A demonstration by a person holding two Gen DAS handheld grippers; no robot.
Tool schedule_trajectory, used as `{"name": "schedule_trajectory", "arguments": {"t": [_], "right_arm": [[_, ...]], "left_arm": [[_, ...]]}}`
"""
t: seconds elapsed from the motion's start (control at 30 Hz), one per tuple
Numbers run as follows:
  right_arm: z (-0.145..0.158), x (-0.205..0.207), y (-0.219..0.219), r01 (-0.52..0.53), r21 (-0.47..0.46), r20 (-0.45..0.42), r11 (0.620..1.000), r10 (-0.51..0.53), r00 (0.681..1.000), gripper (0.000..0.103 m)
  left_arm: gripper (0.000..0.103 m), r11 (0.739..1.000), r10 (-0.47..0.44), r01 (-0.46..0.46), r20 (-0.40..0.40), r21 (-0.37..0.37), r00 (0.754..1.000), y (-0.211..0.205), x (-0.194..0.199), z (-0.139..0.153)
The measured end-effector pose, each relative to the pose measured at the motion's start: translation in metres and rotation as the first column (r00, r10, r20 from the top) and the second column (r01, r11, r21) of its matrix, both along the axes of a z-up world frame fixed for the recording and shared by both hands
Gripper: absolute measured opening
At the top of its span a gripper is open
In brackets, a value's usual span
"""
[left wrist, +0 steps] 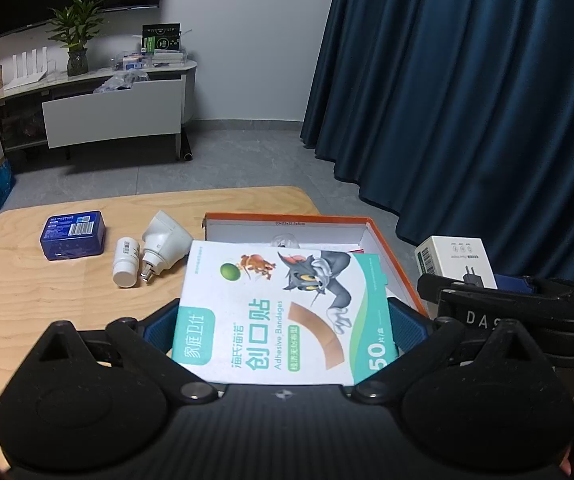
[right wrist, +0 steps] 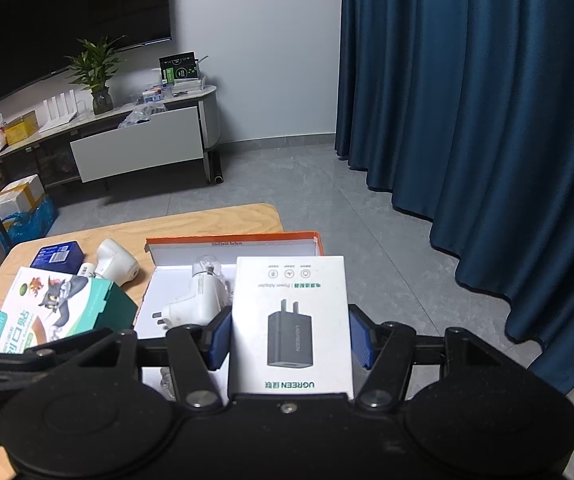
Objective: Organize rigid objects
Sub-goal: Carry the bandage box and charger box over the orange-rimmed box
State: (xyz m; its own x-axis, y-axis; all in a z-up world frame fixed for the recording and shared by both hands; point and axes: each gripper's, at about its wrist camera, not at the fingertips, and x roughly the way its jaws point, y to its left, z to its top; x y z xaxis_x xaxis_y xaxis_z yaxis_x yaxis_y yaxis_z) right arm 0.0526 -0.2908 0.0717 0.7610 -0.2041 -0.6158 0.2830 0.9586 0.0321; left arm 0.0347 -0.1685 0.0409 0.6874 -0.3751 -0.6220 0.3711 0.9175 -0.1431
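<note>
My left gripper [left wrist: 283, 326] is shut on a bandage box [left wrist: 279, 312] with a cartoon cat, held over the near left corner of an orange-rimmed white box [left wrist: 287, 218]. My right gripper [right wrist: 289, 338] is shut on a white power adapter box [right wrist: 290, 324], held above the right side of that orange-rimmed box [right wrist: 235, 240]. Inside it lie a white plug adapter [right wrist: 197, 300] and a clear item. The bandage box [right wrist: 55, 308] also shows at the left of the right wrist view, and the adapter box [left wrist: 455, 262] at the right of the left wrist view.
On the wooden table [left wrist: 27, 296] left of the box lie a blue case [left wrist: 73, 234], a small white bottle [left wrist: 126, 262] and a white cone-shaped plug device [left wrist: 165, 246]. Blue curtains [left wrist: 467, 100] hang at the right; a TV cabinet [left wrist: 115, 112] stands behind across grey floor.
</note>
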Motion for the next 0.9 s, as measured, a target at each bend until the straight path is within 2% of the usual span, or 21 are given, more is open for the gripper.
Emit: {"name": "schedule_trajectory", "arguments": {"t": [0.9], "right_arm": [[-0.007,0.023,-0.008,-0.001,0.011,-0.019,1.000,0.001,1.000,0.071]], "left_arm": [[0.103,1.000,-0.004,0.004,-0.017,0.022,1.000,-0.009,0.013,-0.005]]}}
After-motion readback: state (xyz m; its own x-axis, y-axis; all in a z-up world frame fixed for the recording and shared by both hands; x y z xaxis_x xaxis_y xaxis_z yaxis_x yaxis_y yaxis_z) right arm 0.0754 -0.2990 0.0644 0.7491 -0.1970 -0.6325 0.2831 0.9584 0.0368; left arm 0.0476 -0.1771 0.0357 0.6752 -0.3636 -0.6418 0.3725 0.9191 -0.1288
